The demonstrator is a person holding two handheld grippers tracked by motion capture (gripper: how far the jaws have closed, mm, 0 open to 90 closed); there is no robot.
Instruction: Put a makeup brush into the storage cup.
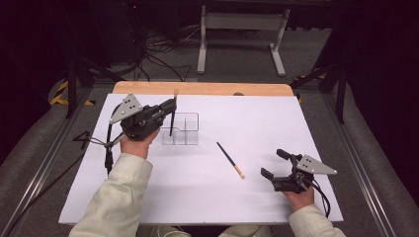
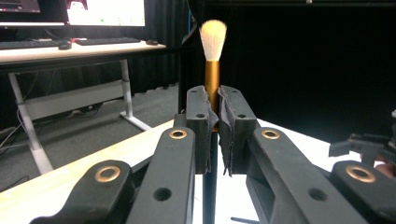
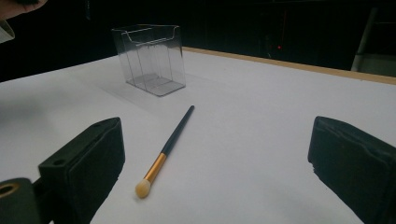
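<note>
Left tool (image 1: 170, 106) pinches a big brush (image 2: 212, 51) upright, bristles up, its handle tip hanging just above the clear organizer (image 1: 181, 129) on the table (image 1: 276, 123). Right tool (image 1: 275, 165) rests spread, the smaller brush (image 1: 230, 159) lying flat just beside it.

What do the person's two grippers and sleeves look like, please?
Both the left gripper and right gripper are black, each topped by a grey three-cornered plate with small holes and trailing a black cable. Brass-coloured rivets mark the jaw links. The sleeves are pale cream.

Brush (image 3: 168, 149) before clear holder (image 3: 152, 58)
</note>
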